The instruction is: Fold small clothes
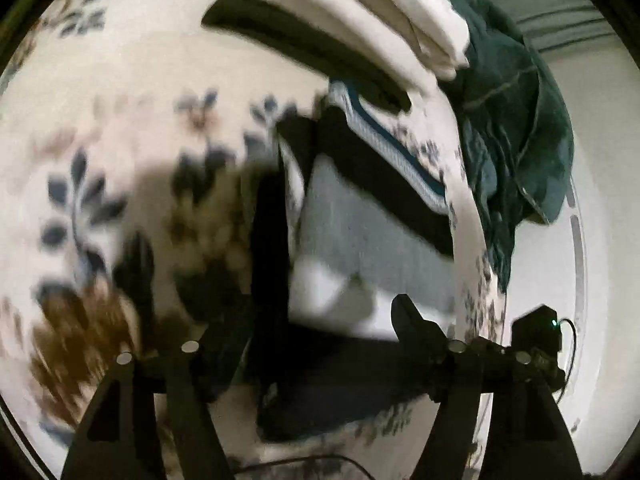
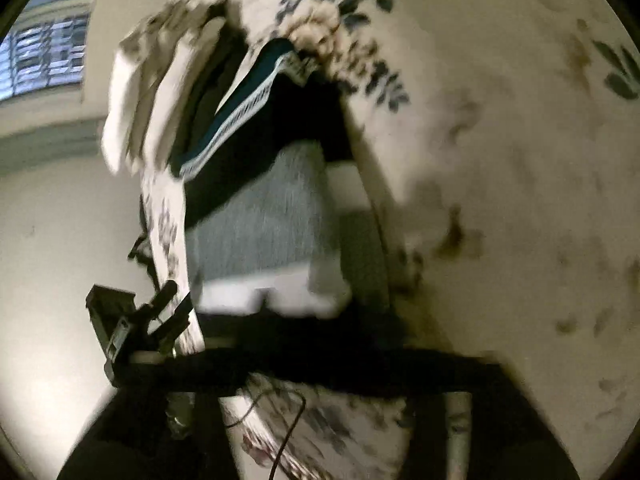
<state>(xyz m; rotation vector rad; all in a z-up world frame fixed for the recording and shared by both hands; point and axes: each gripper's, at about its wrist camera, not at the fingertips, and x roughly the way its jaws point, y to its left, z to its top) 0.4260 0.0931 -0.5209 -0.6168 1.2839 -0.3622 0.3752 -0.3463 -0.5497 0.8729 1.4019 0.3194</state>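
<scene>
both grippers stand open with nothing between the fingers: left gripper point(image 1: 320, 360) at the bottom of its view, right gripper point(image 2: 320, 364) likewise (blurred). just ahead, mid-frame, lies the grey-and-black garment point(image 1: 360, 232) on the floral sheet point(image 1: 120, 128); folded whites point(image 1: 360, 20) sit upper right. pinch matching edges squarely before folding.
</scene>
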